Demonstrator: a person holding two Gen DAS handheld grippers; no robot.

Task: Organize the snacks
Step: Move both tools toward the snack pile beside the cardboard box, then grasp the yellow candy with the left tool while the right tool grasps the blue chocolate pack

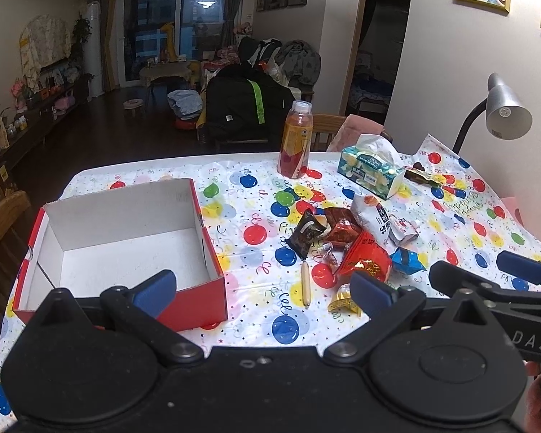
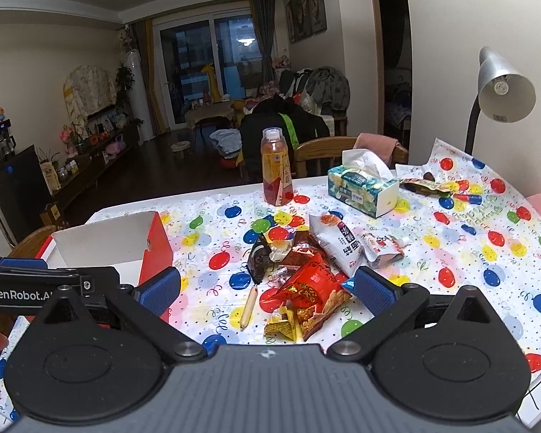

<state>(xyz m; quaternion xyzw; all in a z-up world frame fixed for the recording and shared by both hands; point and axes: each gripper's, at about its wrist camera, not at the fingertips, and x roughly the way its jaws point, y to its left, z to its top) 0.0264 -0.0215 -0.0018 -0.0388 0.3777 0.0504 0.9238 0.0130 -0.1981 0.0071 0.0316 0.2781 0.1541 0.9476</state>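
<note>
A pile of snacks lies mid-table: a red packet, a white bag, a dark brown packet, a blue packet, a yellow candy and a sausage stick. An empty red box with a white inside stands to the left. My left gripper hovers open between box and pile. My right gripper hangs open just above the red packet, holding nothing.
A juice bottle and a tissue pack stand behind the pile on the balloon-print cloth. A desk lamp leans in at the right. Wooden chairs border the table.
</note>
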